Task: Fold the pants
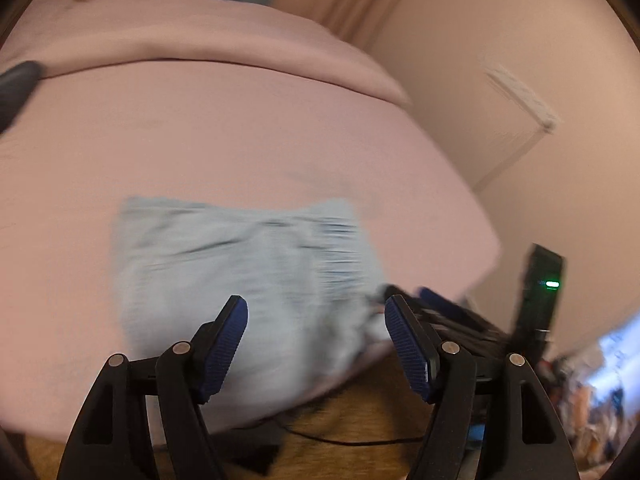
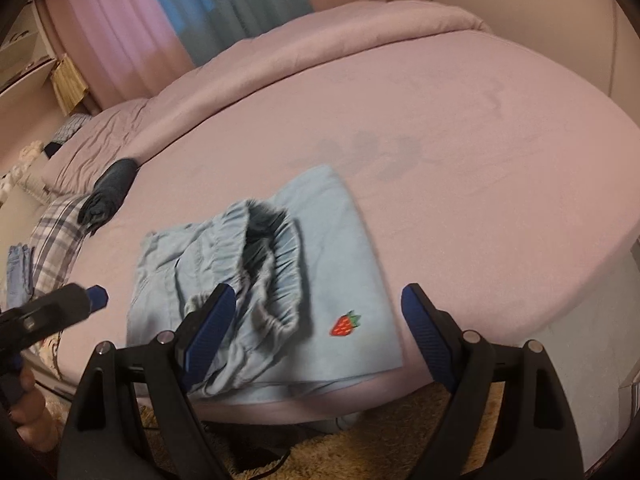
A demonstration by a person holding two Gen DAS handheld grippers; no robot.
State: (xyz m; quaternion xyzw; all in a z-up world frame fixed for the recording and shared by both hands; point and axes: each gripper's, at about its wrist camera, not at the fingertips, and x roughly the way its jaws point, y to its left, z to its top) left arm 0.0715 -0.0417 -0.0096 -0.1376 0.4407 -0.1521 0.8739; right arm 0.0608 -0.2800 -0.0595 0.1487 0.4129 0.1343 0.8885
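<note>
Pants (image 2: pixel 280 280), pale blue, lie folded low and centre in the right wrist view on the pink bed (image 2: pixel 460 140), elastic waistband gaping on top, strawberry patch (image 2: pixel 346 325) lower right. Right gripper (image 2: pixel 316 304) hangs above them, jaws wide, nothing between. Left gripper (image 1: pixel 316 316) is spread apart too, empty, the blurred pants just beyond its fingers.

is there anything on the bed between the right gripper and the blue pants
Nothing visible. The right gripper hangs open directly over the folded light blue cotton pants on the pink bedsheet; the rolled dark garment lies far off left.
</note>
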